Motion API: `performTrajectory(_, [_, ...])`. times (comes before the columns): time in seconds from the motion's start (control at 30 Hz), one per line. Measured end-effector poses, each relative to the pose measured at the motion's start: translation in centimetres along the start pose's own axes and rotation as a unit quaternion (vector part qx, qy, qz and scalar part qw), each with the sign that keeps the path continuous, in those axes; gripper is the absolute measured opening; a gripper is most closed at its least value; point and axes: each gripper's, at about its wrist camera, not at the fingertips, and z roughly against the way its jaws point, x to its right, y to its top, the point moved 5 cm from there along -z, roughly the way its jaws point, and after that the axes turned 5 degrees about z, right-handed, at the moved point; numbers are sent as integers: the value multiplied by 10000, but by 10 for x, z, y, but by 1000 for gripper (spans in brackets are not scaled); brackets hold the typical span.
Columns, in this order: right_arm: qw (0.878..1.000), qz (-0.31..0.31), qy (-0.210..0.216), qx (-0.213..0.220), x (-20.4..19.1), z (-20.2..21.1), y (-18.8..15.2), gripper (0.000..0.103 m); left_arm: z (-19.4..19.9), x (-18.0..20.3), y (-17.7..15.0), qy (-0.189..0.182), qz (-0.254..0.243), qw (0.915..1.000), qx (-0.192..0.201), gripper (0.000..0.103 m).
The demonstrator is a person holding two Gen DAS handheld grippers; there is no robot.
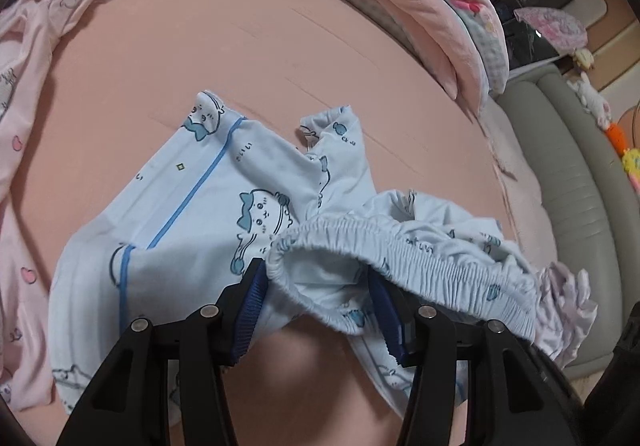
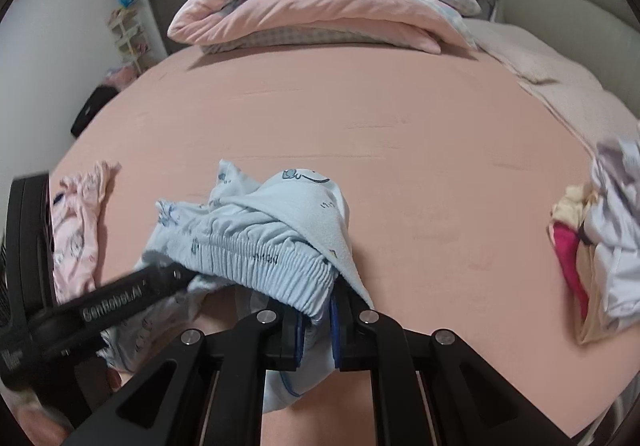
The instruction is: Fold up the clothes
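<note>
The blue pajama pants run off the near edge of the left wrist view, hems unseen. The pink garment is cut by the left edge. In the right wrist view, the clothes pile at the right edge is blurred and cropped. Shelf items at far left are too small to identify.

Pyjama shorts: pale blue, printed with small cartoon animals in darker blue, with a mid-blue piping line.
Bed sheet: plain salmon pink.
Pink garment: light pink with cartoon outlines and rose-pink hearts.
Folded quilt: soft pink, with pastel blue-and-white check and bright flower patches.
Clothes pile: white, cream and magenta.
Left gripper: black, blue pads.
Right gripper: black, blue pads.
</note>
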Motion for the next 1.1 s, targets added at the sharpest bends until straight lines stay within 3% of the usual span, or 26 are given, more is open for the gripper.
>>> performTrajectory(0.13, [9999,47,19,-101,1,-3,-2,8,2,-5,9,-202,173,9995,149,48])
performTrajectory(0.17, [9999,58,24,-126,1,-4,-3,8,4,-4,11,-243,127,9993,255,41])
performTrajectory(0.2, [9999,70,29,-151,1,-5,-4,8,6,-2,13,-273,58,9990,352,19])
performTrajectory(0.3, [9997,105,43,-226,2,-7,-5,8,11,3,16,-339,-86,9979,545,11])
performTrajectory(0.6, [9927,-601,581,-867,21,-22,-33,8,25,-3,19,-242,-24,9964,809,11])
performTrajectory(0.9, [9925,-688,464,-896,15,-25,-42,9,57,5,29,-297,-217,9891,1426,11])
performTrajectory(1.03, [9928,-690,471,-860,8,-27,-42,23,75,-5,34,-389,-22,9853,1661,11])
performTrajectory(1.1, [9930,-720,450,-827,7,-27,-44,23,85,-11,36,-428,80,9829,1787,11])
